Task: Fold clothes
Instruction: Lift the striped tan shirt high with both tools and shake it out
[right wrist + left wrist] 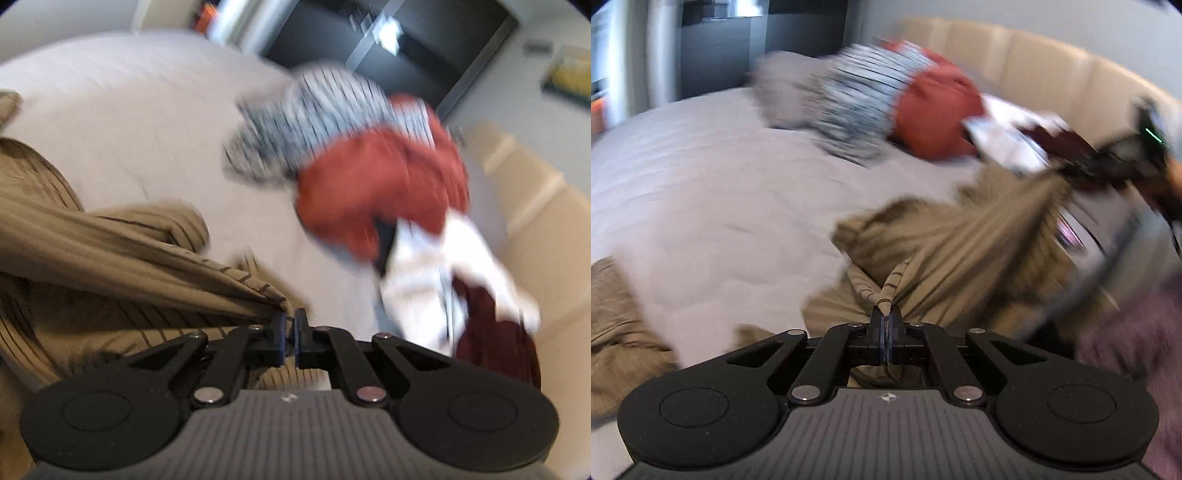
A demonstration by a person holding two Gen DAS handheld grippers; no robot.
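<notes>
A tan garment with thin dark stripes (960,243) lies bunched on the bed and is stretched taut between both grippers. My left gripper (886,317) is shut on a pinched fold of it. In the right wrist view the same tan garment (110,258) runs off to the left, and my right gripper (290,321) is shut on its edge. The right gripper (1071,168) also shows, blurred, at the far right of the left wrist view, with the cloth pulled up to it.
A heap of other clothes lies further up the pale grey bed (701,166): a black-and-white striped piece (857,99), a red one (934,110), white (424,273) and dark maroon (491,325) ones. A beige padded headboard (1034,62) stands behind. More tan cloth (617,321) sits at the left edge.
</notes>
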